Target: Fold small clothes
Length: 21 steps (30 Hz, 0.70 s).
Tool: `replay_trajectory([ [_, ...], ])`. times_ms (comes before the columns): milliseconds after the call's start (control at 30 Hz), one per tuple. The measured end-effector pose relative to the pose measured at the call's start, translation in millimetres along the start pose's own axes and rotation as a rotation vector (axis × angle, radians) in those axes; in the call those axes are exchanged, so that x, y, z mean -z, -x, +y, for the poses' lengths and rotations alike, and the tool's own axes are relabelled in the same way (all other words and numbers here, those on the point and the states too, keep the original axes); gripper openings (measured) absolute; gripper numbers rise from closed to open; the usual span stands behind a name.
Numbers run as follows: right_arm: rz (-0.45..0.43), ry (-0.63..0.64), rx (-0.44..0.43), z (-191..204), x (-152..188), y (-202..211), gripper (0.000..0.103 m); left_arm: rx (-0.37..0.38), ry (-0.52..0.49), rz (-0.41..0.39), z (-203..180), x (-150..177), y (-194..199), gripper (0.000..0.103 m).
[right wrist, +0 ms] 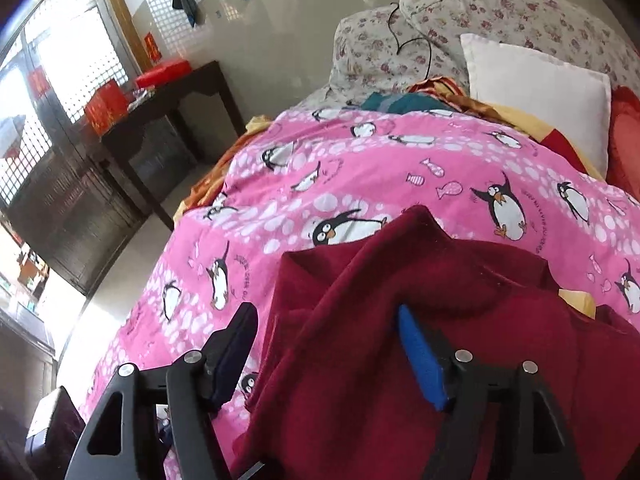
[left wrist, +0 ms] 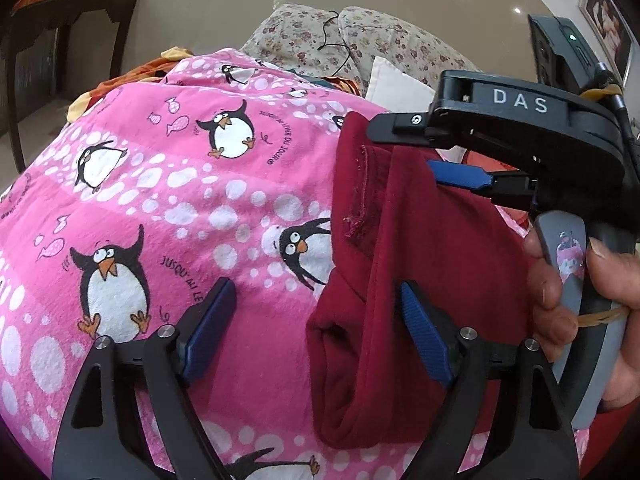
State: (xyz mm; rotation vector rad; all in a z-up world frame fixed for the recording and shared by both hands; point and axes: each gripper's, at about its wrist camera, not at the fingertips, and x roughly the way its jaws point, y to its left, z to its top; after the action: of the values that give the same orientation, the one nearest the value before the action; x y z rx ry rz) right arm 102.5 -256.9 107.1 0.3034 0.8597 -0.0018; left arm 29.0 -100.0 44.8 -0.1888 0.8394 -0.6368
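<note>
One dark red garment (left wrist: 420, 264) lies on a single pink penguin-print bedsheet (left wrist: 168, 208), with two handheld grippers over it: the left gripper (left wrist: 316, 332) and the right gripper (left wrist: 424, 156), each showing two fingers, and one hand (left wrist: 592, 296) of a person visible on the right one's handle. At the head of the bed sit two floral pillows (right wrist: 500, 12), one white cushion (right wrist: 540, 92) and one red cushion (right wrist: 628, 148), with one thin black cord (right wrist: 416, 46) draped across the floral pair. One dark wooden side table (right wrist: 188, 88) stands beside the bed, bearing at least two red boxes (right wrist: 106, 110); the penguins on the sheet are cut off at the edges and cannot be counted exactly.
</note>
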Motion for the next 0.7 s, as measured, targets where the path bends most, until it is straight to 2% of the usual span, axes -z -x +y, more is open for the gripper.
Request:
replay_trajectory([
  [33,-0.007,-0.004,-0.017,-1.7,0.5,3.0,0.071,0.006,0.003,-0.001,0.4,-0.3,-0.2,0.085],
  [167,-0.041,-0.099,-0.197,-19.4,10.8,27.0,0.070,0.079,0.081,-0.015,10.8,-11.6,-2.4,0.087],
  [200,-0.044,-0.116,-0.219,-24.9,16.2,34.8,0.070,0.093,0.104,-0.022,13.1,-16.4,-4.2,0.088],
  [333,-0.098,-0.089,-0.151,-47.4,45.8,76.8,0.070,0.075,0.061,-0.001,5.0,-26.2,-14.8,0.090],
  [400,-0.165,-0.064,-0.104,-61.6,60.8,100.7,0.069,0.071,0.047,0.027,0.8,-28.0,-25.4,0.090],
  [433,-0.204,-0.075,-0.079,-71.7,67.0,111.3,0.066,0.068,0.048,0.026,-1.4,-29.1,-29.1,0.090],
  [467,-0.223,-0.098,-0.071,-80.3,70.2,116.9,0.057,0.069,0.047,0.027,-2.8,-30.3,-31.3,0.090],
  [567,-0.265,-0.224,-0.117,-113.8,75.9,122.1,0.045,0.096,0.051,0.071,-9.0,-38.9,-42.0,0.090],
  [700,-0.257,-0.272,-0.197,-128.8,79.2,96.9,0.043,0.128,0.049,0.152,-14.5,-47.7,-52.5,0.092],
])
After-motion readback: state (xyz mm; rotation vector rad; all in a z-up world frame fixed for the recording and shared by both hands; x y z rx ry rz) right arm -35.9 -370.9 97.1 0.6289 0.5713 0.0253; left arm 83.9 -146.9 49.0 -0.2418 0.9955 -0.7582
